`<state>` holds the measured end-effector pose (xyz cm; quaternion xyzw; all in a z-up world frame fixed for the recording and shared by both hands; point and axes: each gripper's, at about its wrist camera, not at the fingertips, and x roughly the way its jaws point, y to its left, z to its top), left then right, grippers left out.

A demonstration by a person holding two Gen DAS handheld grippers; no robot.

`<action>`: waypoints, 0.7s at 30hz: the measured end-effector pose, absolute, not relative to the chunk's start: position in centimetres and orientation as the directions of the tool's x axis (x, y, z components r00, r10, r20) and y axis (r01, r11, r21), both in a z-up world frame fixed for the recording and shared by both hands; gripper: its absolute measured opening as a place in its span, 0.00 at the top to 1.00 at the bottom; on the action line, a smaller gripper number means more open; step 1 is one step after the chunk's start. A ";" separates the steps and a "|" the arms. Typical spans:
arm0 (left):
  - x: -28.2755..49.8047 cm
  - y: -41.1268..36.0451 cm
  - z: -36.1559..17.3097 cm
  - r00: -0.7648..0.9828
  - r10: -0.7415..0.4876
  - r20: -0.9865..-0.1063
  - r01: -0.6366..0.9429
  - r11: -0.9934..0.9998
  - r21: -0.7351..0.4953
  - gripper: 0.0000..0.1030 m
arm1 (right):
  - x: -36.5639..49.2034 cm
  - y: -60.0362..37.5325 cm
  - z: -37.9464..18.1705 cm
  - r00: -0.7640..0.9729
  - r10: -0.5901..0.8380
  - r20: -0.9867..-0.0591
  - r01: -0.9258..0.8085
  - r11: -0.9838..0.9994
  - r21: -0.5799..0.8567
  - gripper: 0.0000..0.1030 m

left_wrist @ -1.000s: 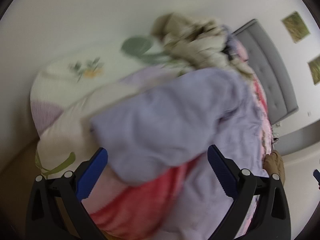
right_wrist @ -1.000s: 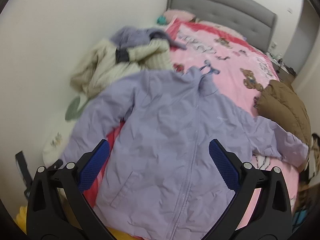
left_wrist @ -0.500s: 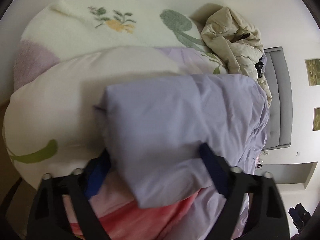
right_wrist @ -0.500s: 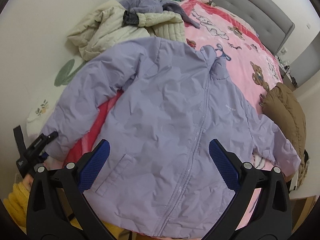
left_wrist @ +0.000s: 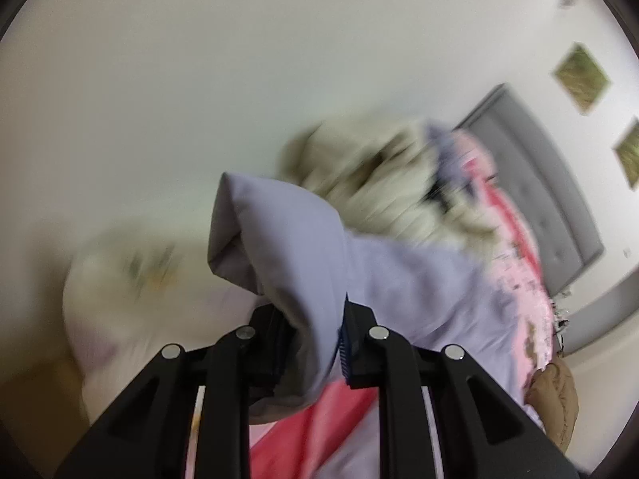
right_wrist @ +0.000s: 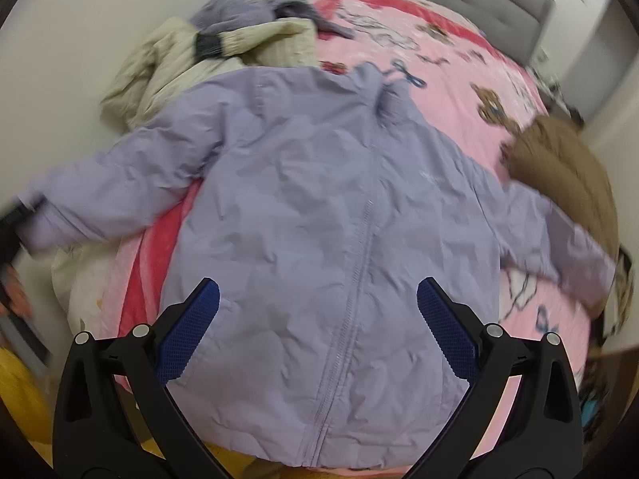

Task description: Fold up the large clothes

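A lilac zip-up jacket [right_wrist: 331, 231] lies front up on a pink bedspread [right_wrist: 451, 92], sleeves spread to both sides. My left gripper [left_wrist: 309, 343] is shut on the cuff of the jacket's left sleeve [left_wrist: 279, 247] and holds it lifted off the bed. That gripper shows dark and blurred at the left edge of the right wrist view [right_wrist: 12, 223]. My right gripper [right_wrist: 317, 327] is open and empty, hovering above the jacket's lower front by the zip.
A cream padded coat [right_wrist: 199, 60] and a grey-purple garment [right_wrist: 247, 12] are piled by the wall. A brown jacket [right_wrist: 567, 175] lies at the bed's right edge. A white floral pillow [left_wrist: 131, 279] sits at the near corner. A grey headboard [left_wrist: 539, 183] is behind.
My left gripper has closed on the sleeve cuff and raised it off the bed. My right gripper has stayed open over the jacket's lower front.
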<state>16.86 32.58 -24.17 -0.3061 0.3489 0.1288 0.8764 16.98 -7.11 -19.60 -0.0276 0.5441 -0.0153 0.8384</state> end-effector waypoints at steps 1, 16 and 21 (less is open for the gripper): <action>18.5 31.8 -21.4 0.753 0.004 -0.658 -0.388 0.811 -0.438 0.81 | 16.7 -8.0 -19.8 0.407 -0.053 -0.912 0.017 0.999 -0.050 0.08; 33.0 -2.4 -16.1 0.671 -0.413 -0.615 0.314 0.911 -0.268 0.81 | 13.0 -25.2 -24.7 0.397 -0.129 -0.909 0.393 0.919 0.042 0.08; 32.7 -13.1 -25.8 0.539 -0.437 -0.720 0.403 0.884 -0.235 0.81 | 11.9 -29.8 -27.2 0.374 -0.157 -0.914 0.469 0.882 0.041 0.08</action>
